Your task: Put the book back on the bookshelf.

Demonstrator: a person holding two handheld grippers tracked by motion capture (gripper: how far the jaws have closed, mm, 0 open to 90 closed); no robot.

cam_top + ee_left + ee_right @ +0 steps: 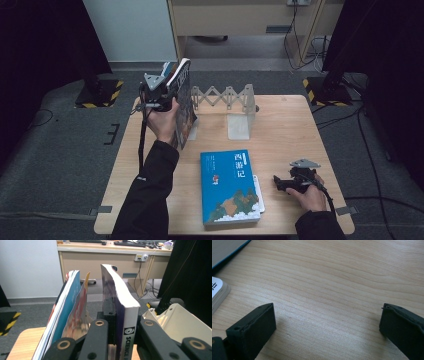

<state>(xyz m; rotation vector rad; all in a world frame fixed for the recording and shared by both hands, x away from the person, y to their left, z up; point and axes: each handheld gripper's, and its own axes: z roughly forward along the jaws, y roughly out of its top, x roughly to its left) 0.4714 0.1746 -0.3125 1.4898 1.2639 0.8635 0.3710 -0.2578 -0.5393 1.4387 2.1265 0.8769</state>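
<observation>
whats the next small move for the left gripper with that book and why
Probably ease the book down until it stands on the table, next to the upright books at the white expanding bookend rack. The left gripper is clamped on its spine end, holding it upright beside them. The right gripper rests open over bare table.
</observation>
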